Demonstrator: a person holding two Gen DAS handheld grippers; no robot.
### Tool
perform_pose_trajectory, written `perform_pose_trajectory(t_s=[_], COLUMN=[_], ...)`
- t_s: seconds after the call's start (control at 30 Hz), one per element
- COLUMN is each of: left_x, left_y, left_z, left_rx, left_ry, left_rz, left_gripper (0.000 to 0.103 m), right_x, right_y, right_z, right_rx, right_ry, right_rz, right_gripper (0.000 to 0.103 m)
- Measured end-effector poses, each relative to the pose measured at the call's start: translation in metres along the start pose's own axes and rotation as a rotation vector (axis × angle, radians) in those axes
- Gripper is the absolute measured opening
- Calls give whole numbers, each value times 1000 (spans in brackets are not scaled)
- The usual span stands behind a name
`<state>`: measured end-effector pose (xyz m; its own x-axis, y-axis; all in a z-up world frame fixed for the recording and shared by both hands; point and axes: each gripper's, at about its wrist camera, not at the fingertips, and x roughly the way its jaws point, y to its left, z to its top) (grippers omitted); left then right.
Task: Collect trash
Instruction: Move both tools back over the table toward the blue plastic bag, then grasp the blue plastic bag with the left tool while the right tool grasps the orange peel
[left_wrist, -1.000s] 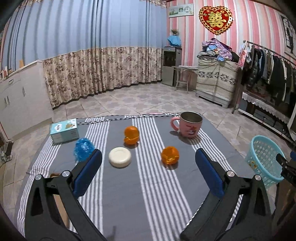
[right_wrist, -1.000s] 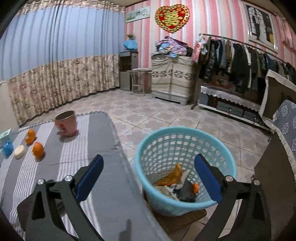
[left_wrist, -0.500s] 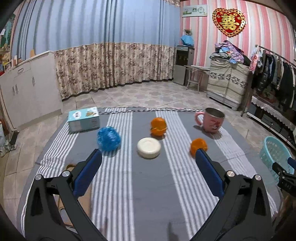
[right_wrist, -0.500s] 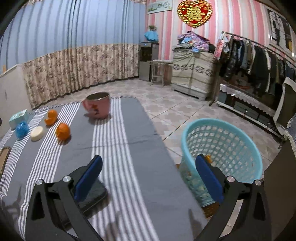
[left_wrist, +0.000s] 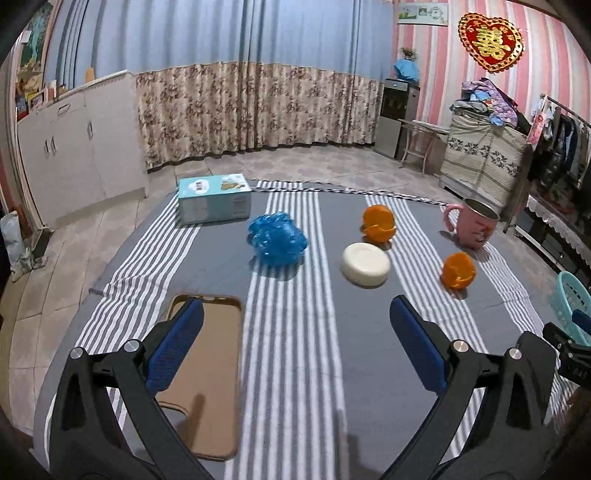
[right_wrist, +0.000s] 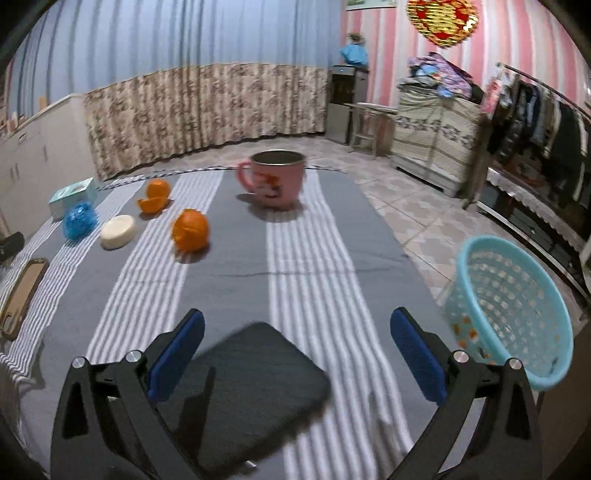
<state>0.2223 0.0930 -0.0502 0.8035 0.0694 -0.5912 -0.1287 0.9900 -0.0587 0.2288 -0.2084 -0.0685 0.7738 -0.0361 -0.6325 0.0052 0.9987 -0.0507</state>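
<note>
Lying flat at the near left of the striped surface (left_wrist: 288, 332), a brown phone case (left_wrist: 207, 369) sat partly under the left tool (left_wrist: 295, 343), whose blue pads were spread wide apart and held nothing. Farther back on the left stood a pale blue tissue box (left_wrist: 214, 197), and just right of it, nearer, a crumpled blue wrapper (left_wrist: 276, 238) rested on a white stripe. To the right of the wrapper lay a white round soap bar (left_wrist: 365, 264), with a piece of orange peel (left_wrist: 377, 223) touching or just behind it on the far side. A second orange peel (left_wrist: 458, 270) sat apart to the right, and the pink mug (left_wrist: 474, 225) stood upright beyond it near the far right edge. In the right wrist view a dark flat case (right_wrist: 251, 384) lay on the cloth between the right tool's pads; the right tool (right_wrist: 297, 345) was likewise open wide and empty above it. Off the right edge, on the tiled floor, the light blue basket (right_wrist: 513, 306) stood with some scraps showing through its mesh.
</note>
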Motion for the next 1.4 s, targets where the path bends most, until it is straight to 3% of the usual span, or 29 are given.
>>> perform_pose_trajectory(t_s=[0.2,0.33,0.53,0.67,0.9,0.97,1.1,1.23,1.4], left_x=[17,32,74,115,167,176,171,154,121], left_y=[8,9,13,15,18,19,21,22,33], left_z=[9,26,56,62,60,58,56,57,58], left_rx=[12,11,21,20,-14,-19,-15,21,21], left_ry=[27,40,83,175,303,327,307,257,196], left_rz=[-13,-11,2,-12,-24,-31,-55,-18,-10], left_gripper=[97,97,95,81,62,47,26,23,22], right_x=[14,26,49,64,83,90,103,119,131], right_y=[29,43,52,53,73,77,85,90,91], right_z=[22,38,55,61,70,71,74,80,82], right_rx=[-56,-74,-58,-21,-75,-68,-83,-82,-60], right_ry=[24,55,120,145,150,164,192,231,267], right_rz=[18,58,52,69,44,64,54,43,65], right_gripper=[98,99,99,99,99,99,98,97,73])
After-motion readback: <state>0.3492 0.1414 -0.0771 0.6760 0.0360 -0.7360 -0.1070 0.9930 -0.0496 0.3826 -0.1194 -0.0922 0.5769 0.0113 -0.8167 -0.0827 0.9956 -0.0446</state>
